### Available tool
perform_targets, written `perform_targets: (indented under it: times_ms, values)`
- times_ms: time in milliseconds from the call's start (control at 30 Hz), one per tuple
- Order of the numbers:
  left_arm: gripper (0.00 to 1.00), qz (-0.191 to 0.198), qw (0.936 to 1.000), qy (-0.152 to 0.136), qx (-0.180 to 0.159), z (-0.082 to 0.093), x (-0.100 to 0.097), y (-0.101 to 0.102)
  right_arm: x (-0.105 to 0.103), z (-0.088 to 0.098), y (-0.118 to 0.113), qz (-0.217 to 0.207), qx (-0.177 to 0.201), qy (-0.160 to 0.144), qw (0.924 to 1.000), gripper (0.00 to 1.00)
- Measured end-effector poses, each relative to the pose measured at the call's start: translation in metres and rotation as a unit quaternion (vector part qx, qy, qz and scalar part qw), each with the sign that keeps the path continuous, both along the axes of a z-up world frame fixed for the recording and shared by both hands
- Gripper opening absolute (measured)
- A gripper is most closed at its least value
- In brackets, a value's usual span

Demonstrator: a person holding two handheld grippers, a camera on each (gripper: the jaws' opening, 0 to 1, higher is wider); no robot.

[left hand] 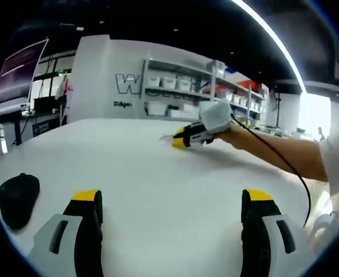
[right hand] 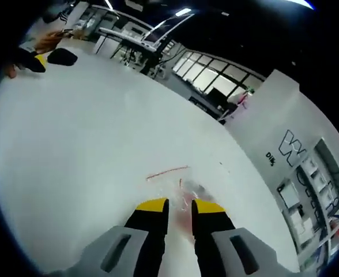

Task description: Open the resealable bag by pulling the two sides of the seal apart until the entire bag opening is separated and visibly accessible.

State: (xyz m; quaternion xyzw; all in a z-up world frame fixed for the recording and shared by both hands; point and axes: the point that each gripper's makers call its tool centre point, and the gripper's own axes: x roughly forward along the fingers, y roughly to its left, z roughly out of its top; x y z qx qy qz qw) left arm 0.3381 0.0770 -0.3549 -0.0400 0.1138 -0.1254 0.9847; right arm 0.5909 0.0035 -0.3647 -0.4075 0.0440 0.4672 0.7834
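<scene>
clear bag (right hand: pixel 178 183) lies flat, red seal strip visible.

Bright, even light from ceiling strip lamps (left hand: pixel 273 40) — the white worktop (left hand: pixel 158 173) shows mild glare and soft shadows. Fisheye bending is strong at edges; distant shelving (left hand: pixel 175 92) is slightly blurred.

White table (left hand: pixel 158 173) — black mouse (left hand: pixel 18 198), clear bag (right hand: pixel 184 187) on it.
</scene>
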Motion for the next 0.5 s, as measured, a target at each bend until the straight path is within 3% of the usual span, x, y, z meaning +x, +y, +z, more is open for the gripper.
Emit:
perform_targets:
  times_ms: [133,333,500]
  values:
    - [1.00,0.000,1.0000,0.001,0.000,0.000,0.000,0.000,0.001,-0.004,0.003,0.011,-0.016,-0.002,0.9998,0.00]
    - [1.00,-0.001,1.0000,0.002,-0.001,0.000,0.001,-0.001,0.005,0.001,0.008,0.013,-0.015,-0.014,0.9997,0.00]
    - [1.00,-0.002,1.0000,0.002,-0.001,0.000,0.002,-0.001,-0.010,0.008,0.013,0.027,-0.007,-0.009,0.9996,0.00]
